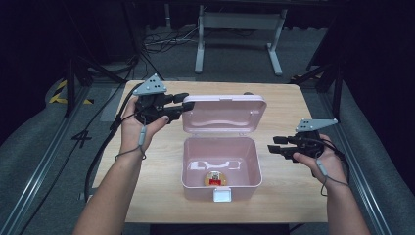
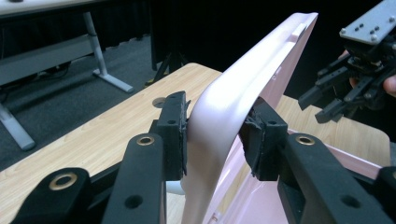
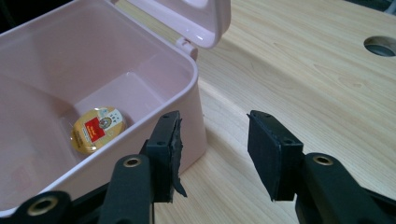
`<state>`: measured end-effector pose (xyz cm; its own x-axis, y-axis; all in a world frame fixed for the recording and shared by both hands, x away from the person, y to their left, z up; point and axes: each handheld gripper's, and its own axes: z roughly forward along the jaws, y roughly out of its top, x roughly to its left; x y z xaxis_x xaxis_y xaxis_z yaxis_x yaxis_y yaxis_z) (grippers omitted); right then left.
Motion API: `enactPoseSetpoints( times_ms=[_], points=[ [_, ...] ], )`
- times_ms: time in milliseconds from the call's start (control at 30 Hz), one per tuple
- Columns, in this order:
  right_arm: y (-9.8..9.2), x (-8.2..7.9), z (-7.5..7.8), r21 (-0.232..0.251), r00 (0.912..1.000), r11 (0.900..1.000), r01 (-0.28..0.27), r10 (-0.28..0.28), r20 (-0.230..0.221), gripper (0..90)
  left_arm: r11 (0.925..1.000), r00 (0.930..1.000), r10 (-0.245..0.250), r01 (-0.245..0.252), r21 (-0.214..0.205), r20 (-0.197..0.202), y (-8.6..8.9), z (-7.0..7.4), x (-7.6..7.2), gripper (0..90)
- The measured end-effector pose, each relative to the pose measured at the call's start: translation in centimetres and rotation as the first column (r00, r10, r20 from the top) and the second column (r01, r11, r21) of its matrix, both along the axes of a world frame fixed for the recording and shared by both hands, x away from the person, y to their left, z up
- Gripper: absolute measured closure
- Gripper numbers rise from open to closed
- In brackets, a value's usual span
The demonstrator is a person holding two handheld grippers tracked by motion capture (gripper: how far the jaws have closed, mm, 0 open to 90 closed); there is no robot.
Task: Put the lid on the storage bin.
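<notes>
A pink plastic box [image 1: 220, 186] stands open mid-table, its lid [image 1: 225, 115] raised behind it. A round gold tin with a red label [image 1: 215, 179] lies on the box floor, near the front wall. My left gripper [image 1: 185, 105] is shut on the lid's left edge; in the left gripper view both pads press the curved lid [image 2: 261, 70] from either side. My right gripper [image 1: 272, 145] hovers right of the box, open and holding nothing. In the right gripper view, its left jaw sits close beside the box's wall [image 3: 194, 116], with the tin [image 3: 97, 129] visible inside.
The wooden table [image 1: 288, 196] has bare surface left and right of the box and a round hole [image 3: 380, 45] near its far edge. A white latch [image 1: 222, 195] sticks out at the box's front. Desk legs [image 1: 199, 44] and cables lie on the floor beyond.
</notes>
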<state>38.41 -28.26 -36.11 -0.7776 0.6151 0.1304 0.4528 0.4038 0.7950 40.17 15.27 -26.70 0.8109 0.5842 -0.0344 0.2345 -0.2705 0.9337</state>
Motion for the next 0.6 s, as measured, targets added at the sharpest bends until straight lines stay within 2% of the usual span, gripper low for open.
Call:
enactPoseSetpoints(
  times_ms=[100, 200, 400, 533, 600],
  points=[
    [-0.1, -0.2, 0.1, 0.021, 0.9999, 0.9998, 0.004, -0.004, 0.010, 57.7, 0.9998, 0.9995, 0.006, -0.005, -0.019, 0.031, 0.0, -0.5, -0.7, 62.7],
    [-0.1, -0.4, 0.2, 0.041, 0.9998, 0.9992, 0.004, -0.005, 0.018, 58.2, 0.9995, 0.9993, 0.001, 0.000, -0.030, 0.037, 0.1, -0.7, -1.1, 61.9],
    [0.1, -0.6, 0.3, 0.059, 0.9995, 0.9982, -0.010, 0.008, 0.031, 58.3, 0.9999, 0.9984, -0.002, 0.003, -0.011, 0.057, 0.0, -0.8, -2.2, 60.5],
    [0.1, -0.8, 0.3, 0.074, 0.9991, 0.9971, -0.017, 0.014, 0.041, 59.0, 0.9991, 0.9969, 0.010, -0.007, -0.041, 0.078, 0.1, -1.4, -2.8, 59.7],
    [0.2, -0.9, 0.4, 0.083, 0.9989, 0.9964, -0.020, 0.016, 0.044, 59.3, 0.9992, 0.9964, 0.006, -0.003, -0.041, 0.084, 0.1, -1.5, -3.0, 59.4]
  ],
)
